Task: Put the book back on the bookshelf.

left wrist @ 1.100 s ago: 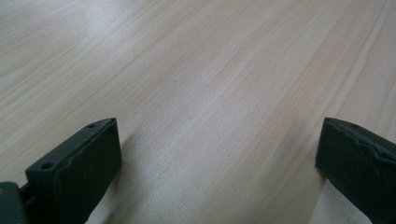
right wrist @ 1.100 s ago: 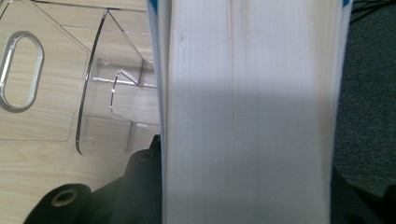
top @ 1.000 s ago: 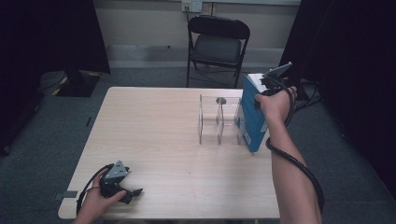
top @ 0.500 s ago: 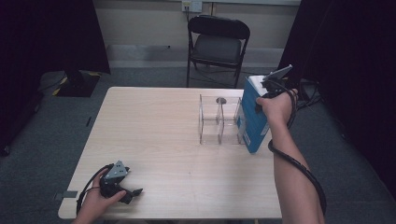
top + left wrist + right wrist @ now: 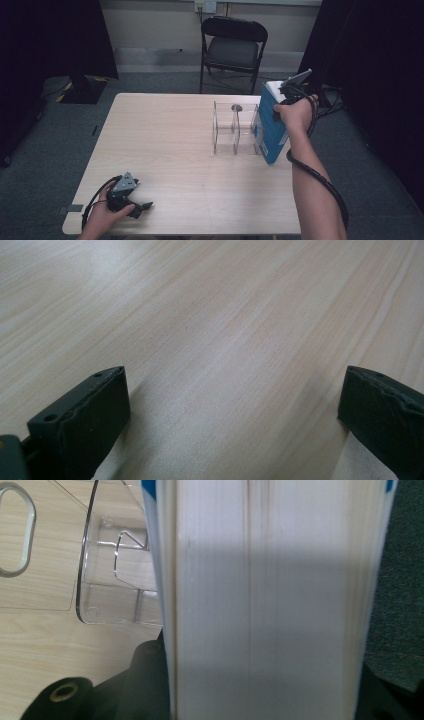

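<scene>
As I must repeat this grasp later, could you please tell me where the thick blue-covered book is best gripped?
Grip the thick blue-covered book across its upper page edge, from above, as the right gripper does: it stands upright beside the clear acrylic rack, so its top is free.

Bare forearms, black hand-held gripper (image 5: 142,206) w/ grey triangular plate, black looping cable (image 5: 320,182)
</scene>
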